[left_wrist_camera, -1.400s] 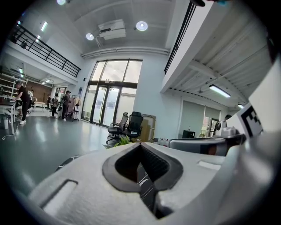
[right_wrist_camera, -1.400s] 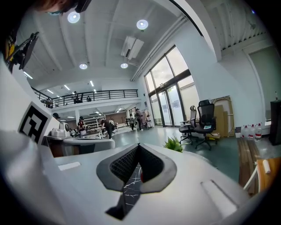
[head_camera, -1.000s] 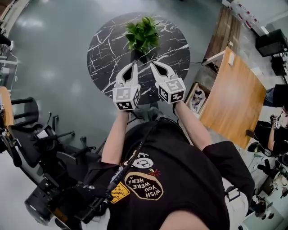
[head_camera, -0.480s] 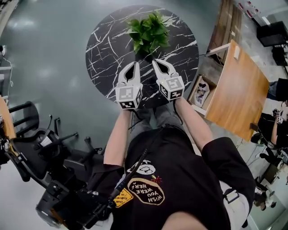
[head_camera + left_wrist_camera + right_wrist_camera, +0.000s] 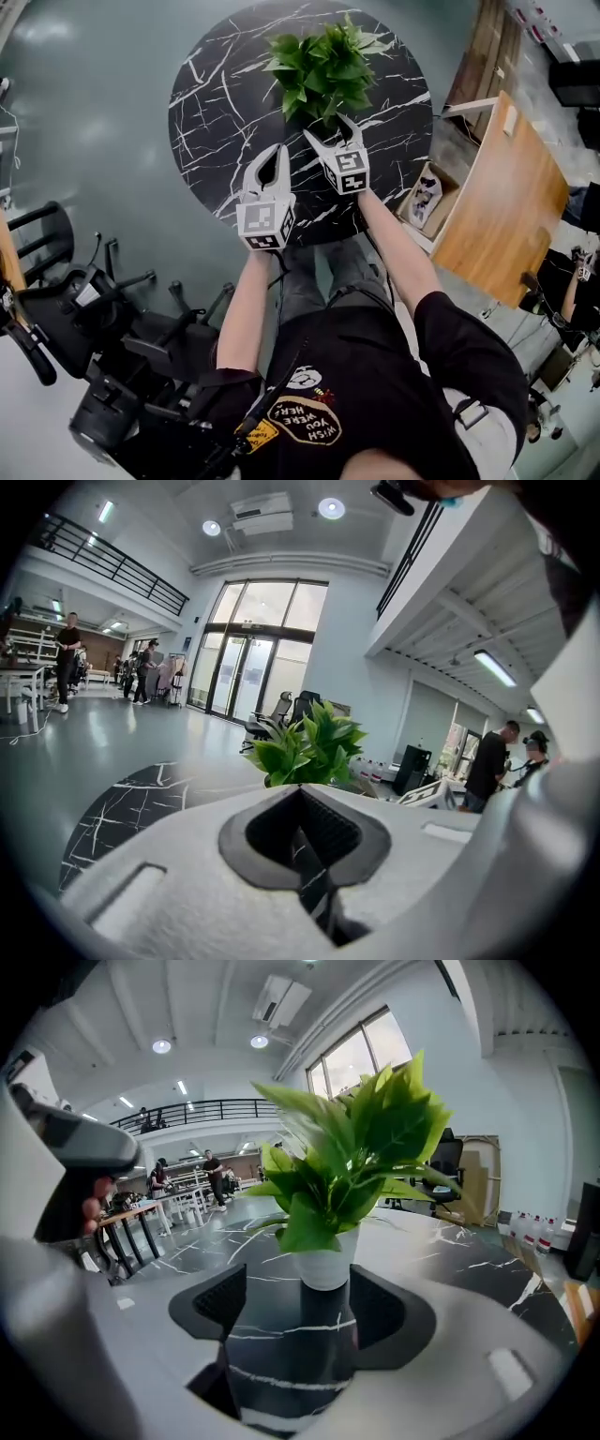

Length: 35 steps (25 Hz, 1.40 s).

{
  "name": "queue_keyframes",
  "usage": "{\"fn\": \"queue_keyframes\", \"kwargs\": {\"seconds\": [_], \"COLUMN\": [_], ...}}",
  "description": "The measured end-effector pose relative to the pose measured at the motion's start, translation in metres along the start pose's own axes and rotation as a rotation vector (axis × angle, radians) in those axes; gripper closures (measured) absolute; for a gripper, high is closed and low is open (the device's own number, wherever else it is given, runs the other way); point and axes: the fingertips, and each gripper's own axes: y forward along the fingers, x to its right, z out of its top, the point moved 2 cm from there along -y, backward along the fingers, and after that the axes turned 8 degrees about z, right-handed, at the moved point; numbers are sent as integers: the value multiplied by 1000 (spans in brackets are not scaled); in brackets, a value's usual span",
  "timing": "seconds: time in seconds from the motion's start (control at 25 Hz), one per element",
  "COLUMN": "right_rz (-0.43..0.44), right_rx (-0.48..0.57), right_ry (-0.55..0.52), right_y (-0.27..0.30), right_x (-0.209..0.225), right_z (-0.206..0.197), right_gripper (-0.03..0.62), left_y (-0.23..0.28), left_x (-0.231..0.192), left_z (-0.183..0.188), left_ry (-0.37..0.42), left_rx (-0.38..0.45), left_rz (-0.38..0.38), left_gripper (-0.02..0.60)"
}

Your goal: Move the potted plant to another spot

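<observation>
Potted plant being faced by 2 grippers

The potted plant (image 5: 323,70) is standing upright, long axis vertical, near the far edge of the round marble table (image 5: 216,103), with bare tabletop lying open to its left. The right gripper (image 5: 329,127), its jaws just opened wide, is being held empty just before the pot. The left gripper (image 5: 272,155) is being held closed on nothing.

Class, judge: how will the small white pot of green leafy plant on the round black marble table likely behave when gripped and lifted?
The small white pot looks smooth, so probably slippery. Its broad green leaves spread wider than it, so likely top-heavy and tippy. Leaves should bend, not resist.
</observation>
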Motion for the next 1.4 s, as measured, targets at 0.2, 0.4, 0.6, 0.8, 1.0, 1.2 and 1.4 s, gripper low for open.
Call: {"fn": "queue_keyframes", "kwargs": {"seconds": [0.2,0.4,0.6,0.8,1.0,1.2,1.4], "right_rz": [-28,-45,-67,-81,-87,-102,-132], "right_rx": [22,63,96,119,123,130,129], "right_ry": [-22,-59,-73,-81,-79,-74,-62], "right_y": [52,78,89,91,92,98,106], "right_x": [24,39,44,45,50,64,96], "right_z": [5,13,21,22,23,29,39], "right_gripper": [169,134,131,131,132,132,132], "left_y": [2,2,0,1,2,6,9], "left_x": [-11,-16,-18,-19,-16,-10,-7], "left_z": [-10,-13,-15,-19,-18,-19,-17], "left_ry": [-50,-73,-78,-83,-81,-65,-68], "left_rx": [4,13,17,16,21,21,21], "left_rz": [43,59,59,59,51,43,46], "left_gripper": [577,577,578,577,577,577,578]}}
